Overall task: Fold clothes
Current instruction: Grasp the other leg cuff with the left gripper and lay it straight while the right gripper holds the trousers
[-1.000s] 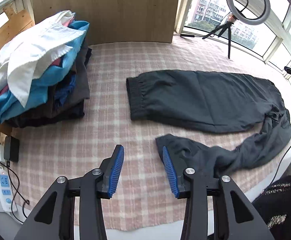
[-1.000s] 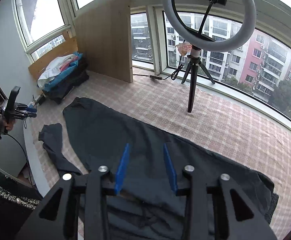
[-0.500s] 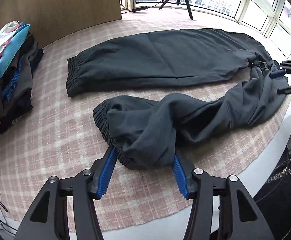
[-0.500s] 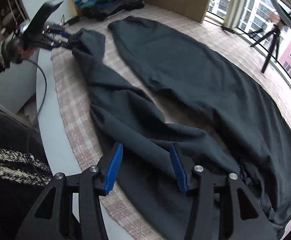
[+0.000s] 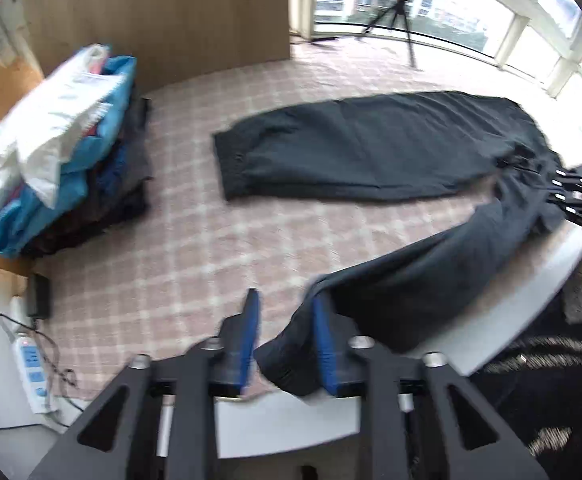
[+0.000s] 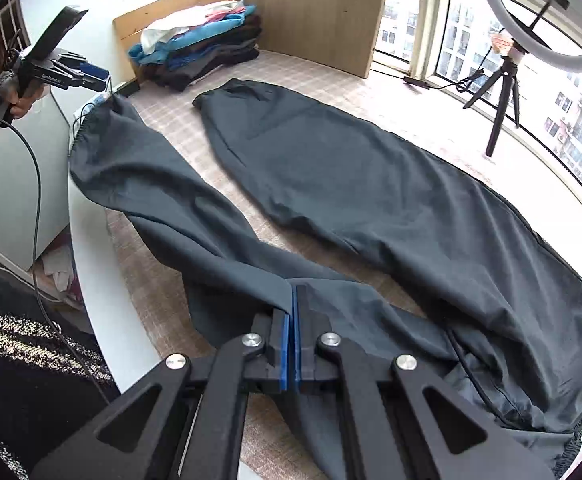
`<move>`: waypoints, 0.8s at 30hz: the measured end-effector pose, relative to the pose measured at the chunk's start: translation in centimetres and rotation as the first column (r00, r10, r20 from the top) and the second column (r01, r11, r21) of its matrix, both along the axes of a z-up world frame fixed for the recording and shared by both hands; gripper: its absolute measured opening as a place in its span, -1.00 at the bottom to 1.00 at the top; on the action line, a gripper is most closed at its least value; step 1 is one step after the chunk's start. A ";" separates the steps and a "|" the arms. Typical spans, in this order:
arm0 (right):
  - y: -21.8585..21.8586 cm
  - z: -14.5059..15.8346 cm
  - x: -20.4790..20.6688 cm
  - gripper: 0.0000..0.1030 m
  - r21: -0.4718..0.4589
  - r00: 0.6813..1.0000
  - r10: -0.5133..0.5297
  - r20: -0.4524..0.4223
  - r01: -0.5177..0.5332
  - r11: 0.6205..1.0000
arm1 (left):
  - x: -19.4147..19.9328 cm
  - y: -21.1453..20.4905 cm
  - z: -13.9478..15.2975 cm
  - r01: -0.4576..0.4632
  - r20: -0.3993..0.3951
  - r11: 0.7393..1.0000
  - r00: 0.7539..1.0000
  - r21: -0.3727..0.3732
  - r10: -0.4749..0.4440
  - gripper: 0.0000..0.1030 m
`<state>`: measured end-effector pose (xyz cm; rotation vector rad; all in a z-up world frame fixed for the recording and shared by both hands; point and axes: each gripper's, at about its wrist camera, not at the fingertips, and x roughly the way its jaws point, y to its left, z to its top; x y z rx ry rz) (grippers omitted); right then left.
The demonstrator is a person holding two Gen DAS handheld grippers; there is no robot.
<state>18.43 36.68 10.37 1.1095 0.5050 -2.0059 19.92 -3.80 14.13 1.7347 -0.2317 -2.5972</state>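
The dark grey pants (image 6: 371,184) lay on a counter (image 6: 103,280) covered with a pink checked cloth (image 5: 179,240). There was one pair, with two legs. The far leg (image 5: 363,152) lay flat and smooth. The near leg (image 6: 163,184) was stretched along the front edge, and its cuff (image 6: 91,128) hung up off the cloth.

The pants looked soft, thin and light. I think they would bend and sag anywhere nobody held them, so they needed two holds at once. The gathered cuff and the thick waist end seemed the best places to grab, because the stretchy bands are thicker and less slippery than the plain cloth.

The right tool (image 6: 293,320) was squeezed tight on a fold of cloth where the two legs meet. The left tool (image 5: 285,344) had the cuff of the near leg between its blue pads (image 5: 249,336). That picture was blurry and a gap showed between the pads, so I could not tell if it was gripping.

There were two tools. One pile of folded clothes (image 5: 67,148) sat at the far left, touching a wooden board (image 5: 163,16). One ring light (image 6: 547,12) stood on its tripod by the window.
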 end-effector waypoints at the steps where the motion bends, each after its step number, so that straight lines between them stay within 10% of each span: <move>1: -0.2 -0.4 -0.1 -0.97 0.026 1.000 -0.010 -0.006 0.011 1.000 | -0.4 -0.4 -0.3 -0.008 0.006 1.000 1.000 0.006 0.008 0.37; 15: -0.2 -2.7 0.4 -0.97 0.091 0.999 -0.014 0.032 0.011 0.996 | 6.2 3.0 -7.2 -0.081 0.198 0.945 0.980 0.318 0.018 0.26; 24: -0.7 -2.8 1.2 -0.97 0.093 0.999 -0.030 0.027 0.028 0.995 | 9.7 4.6 -11.8 -0.143 0.282 0.934 0.958 0.328 0.048 0.01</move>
